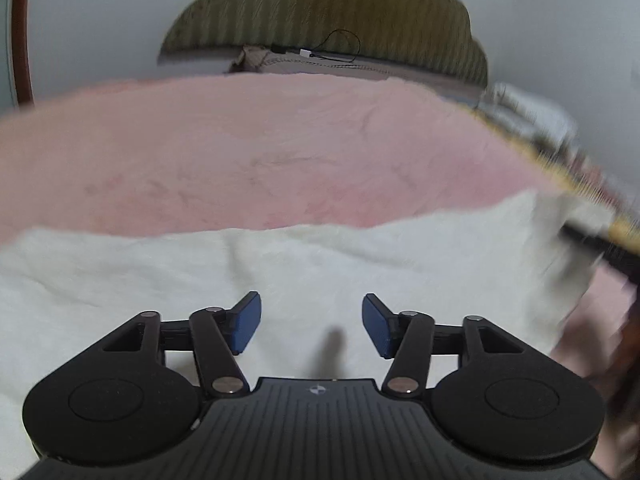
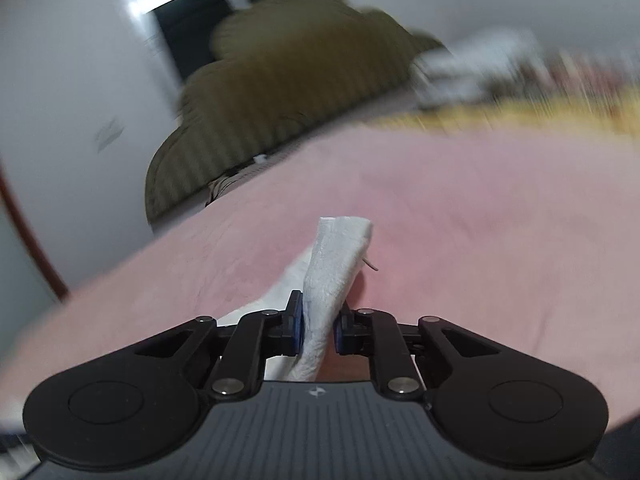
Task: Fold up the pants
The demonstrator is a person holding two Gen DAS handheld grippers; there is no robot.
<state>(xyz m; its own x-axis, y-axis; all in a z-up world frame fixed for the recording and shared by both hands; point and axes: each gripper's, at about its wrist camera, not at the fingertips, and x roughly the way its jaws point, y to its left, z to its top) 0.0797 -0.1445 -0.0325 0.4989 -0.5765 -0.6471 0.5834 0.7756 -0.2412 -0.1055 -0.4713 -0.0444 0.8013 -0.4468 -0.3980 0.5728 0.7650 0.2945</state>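
Seen from the left wrist, the white pants (image 1: 280,264) lie spread across the near part of a pink blanket (image 1: 260,148), and the left gripper (image 1: 311,322) hangs over them with its blue pads (image 1: 248,322) wide apart and nothing between them. The right wrist view shows what the left one does not: the right gripper (image 2: 318,326) is clamped on a bunched fold of the white pants (image 2: 336,256), which rises narrow and upright above the jaws over the pink blanket (image 2: 480,216). An olive striped cushion (image 1: 320,12) sits beyond the blanket in both views; the right view is heavily blurred.
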